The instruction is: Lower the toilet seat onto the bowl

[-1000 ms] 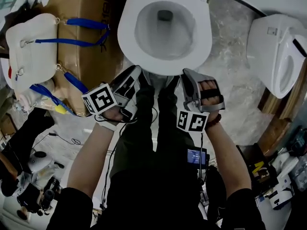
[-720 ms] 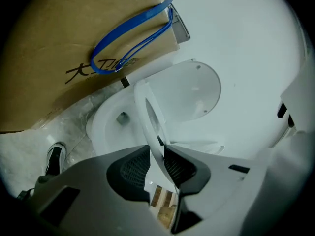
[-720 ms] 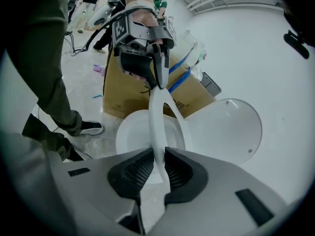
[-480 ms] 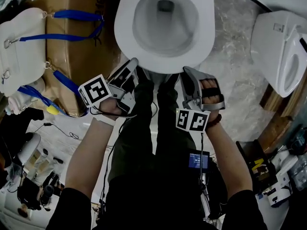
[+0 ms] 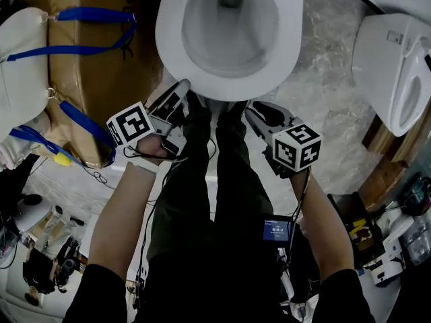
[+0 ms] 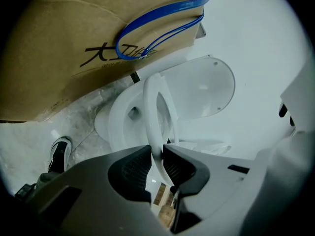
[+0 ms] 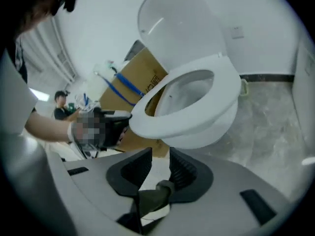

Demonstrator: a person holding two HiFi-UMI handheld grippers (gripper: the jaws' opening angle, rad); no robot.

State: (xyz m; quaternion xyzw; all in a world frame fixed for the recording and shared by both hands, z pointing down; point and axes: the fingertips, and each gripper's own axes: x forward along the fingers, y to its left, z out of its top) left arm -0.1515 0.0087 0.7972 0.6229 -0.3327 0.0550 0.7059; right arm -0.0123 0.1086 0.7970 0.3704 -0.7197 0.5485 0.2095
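- The right gripper [image 7: 160, 156] is nearest. Its two jaws stand a little apart and hold nothing. Only the person's dark trouser leg [image 7: 147, 200] shows behind the gap. This gripper hangs just in front of the bowl and lower than it, not touching it.
- The left gripper [image 6: 156, 154] is turned on its side. Its jaws are pinched on the thin front edge of the toilet seat [image 7: 147, 118], a bit to the left of the middle.
- The seat is low over the bowl [image 7: 202, 137] and lies nearly flat. I cannot tell if it rests on the bowl all the way round.
- What could go wrong: the seat looks hard, smooth and shiny, and the left gripper bites only a small bit of its edge. I think it could slip out and bang down on the bowl.
- Another worry: one jaw must sit under the seat edge. If the seat goes right down with the jaw there, the jaw could get squashed between seat and bowl. It could also hold the seat up crooked. Letting go too soon would mean a drop.
- Farther back, the lid [image 7: 172, 28] stands up behind the seat, out of the way.
- A cardboard box [image 6: 74, 48] with a blue strap [image 6: 157, 28] sits close on the toilet's left side. The left arm has little room there and might bump it.
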